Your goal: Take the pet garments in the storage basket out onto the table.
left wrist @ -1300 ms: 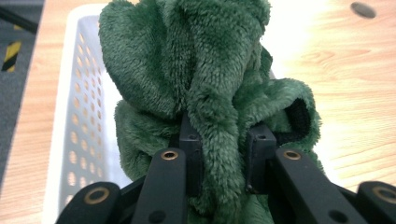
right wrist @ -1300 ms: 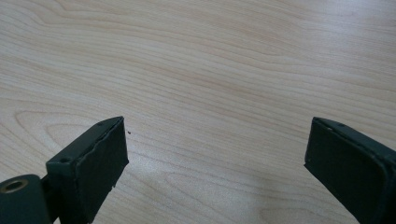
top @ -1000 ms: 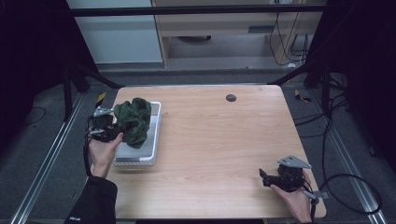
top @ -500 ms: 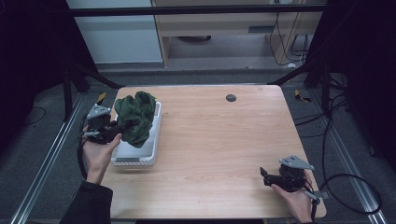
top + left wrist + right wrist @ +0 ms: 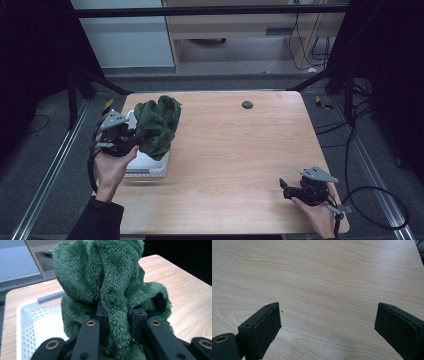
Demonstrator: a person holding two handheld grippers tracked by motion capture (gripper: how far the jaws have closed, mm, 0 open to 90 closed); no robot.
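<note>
A wooden table [image 5: 240,150] stands on a grey floor [image 5: 45,150]. Near its far edge there is a small dark round spot [image 5: 247,104]. Behind it are a pale cabinet [image 5: 125,40] and black cables [image 5: 360,150]. The sides of the room are dark.

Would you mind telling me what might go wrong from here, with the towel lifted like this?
1. The left gripper pinches one narrow fold of the green towel, so the bunched cloth could slip free.
2. The towel's lower part hangs by the white basket; it might drag or tip the basket.
3. The right gripper sits open, far across the table, unable to catch a drop.
</note>
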